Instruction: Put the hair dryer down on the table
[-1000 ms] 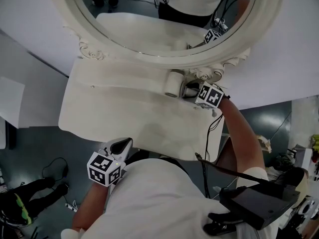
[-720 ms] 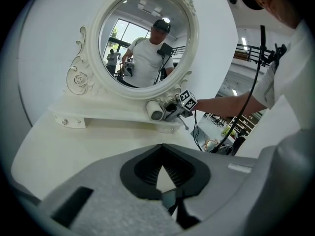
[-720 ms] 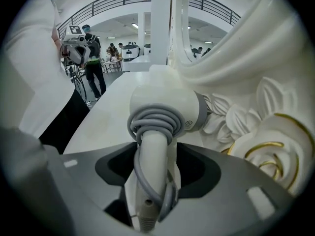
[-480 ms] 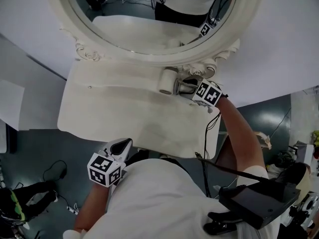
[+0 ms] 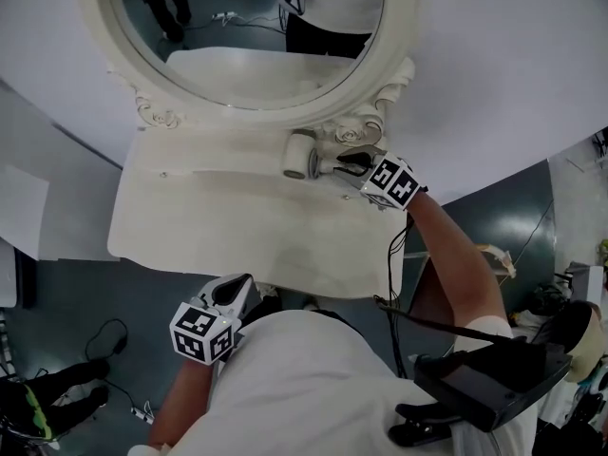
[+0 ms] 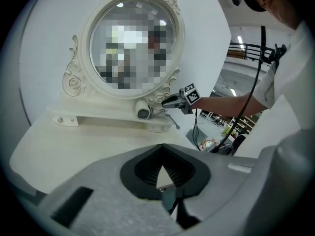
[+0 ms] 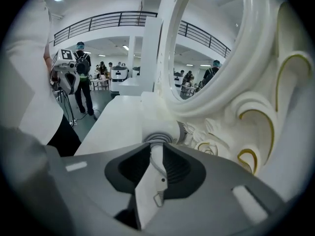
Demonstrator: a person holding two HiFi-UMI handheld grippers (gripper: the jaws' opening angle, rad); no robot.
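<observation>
Reach side: right arm (image 5: 458, 255) stretched forward, right tongs (image 5: 350, 164) angled down and away from the body. Its jaws have just been closing and now pinch the hair dryer handle (image 7: 150, 181) (a pad on each side of it). The left tongs (image 5: 236, 288) sit tucked close to the torso with the left forearm (image 5: 185, 388) bent back, tips together, nothing between them.
</observation>
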